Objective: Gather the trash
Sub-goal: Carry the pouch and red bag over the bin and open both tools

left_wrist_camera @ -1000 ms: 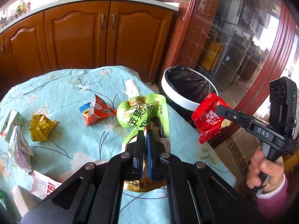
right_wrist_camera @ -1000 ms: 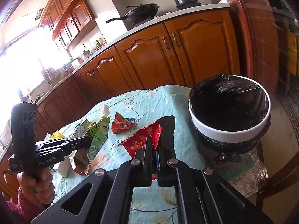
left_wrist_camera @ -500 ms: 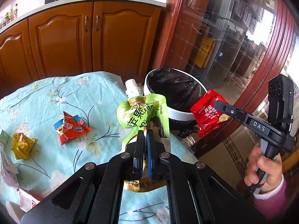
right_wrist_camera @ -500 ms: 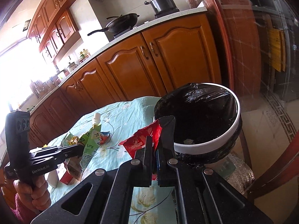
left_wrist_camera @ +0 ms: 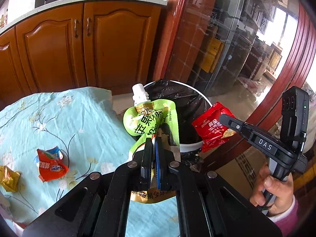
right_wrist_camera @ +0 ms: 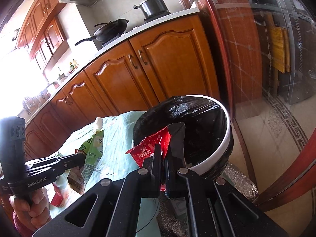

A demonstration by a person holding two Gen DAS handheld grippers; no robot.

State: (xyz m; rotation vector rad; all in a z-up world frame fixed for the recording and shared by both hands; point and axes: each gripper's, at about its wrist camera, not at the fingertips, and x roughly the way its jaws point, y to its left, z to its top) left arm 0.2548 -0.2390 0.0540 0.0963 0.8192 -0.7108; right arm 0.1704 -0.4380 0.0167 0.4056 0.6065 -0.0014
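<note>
My left gripper [left_wrist_camera: 152,144] is shut on a green spout pouch [left_wrist_camera: 147,122] with a white cap, held at the table's right edge beside the bin. My right gripper [right_wrist_camera: 163,154] is shut on a red snack wrapper [right_wrist_camera: 150,150], held over the near rim of the white trash bin [right_wrist_camera: 227,136] lined with a black bag. The bin [left_wrist_camera: 189,147] also shows in the left wrist view, with the red wrapper [left_wrist_camera: 211,126] and right gripper [left_wrist_camera: 227,120] beside its right rim. In the right wrist view the left gripper [right_wrist_camera: 79,158] holds the pouch [right_wrist_camera: 94,148] left of the bin.
A red and blue wrapper [left_wrist_camera: 50,164] and a yellow wrapper [left_wrist_camera: 8,179] lie on the flowered blue tablecloth [left_wrist_camera: 79,118]. Wooden kitchen cabinets [left_wrist_camera: 88,43] stand behind the table. A glass door with a red frame [left_wrist_camera: 246,59] is to the right.
Both grippers moved right toward the bin, carrying the pouch and the red wrapper. The bin is closer and the table litter has slid left in view.
</note>
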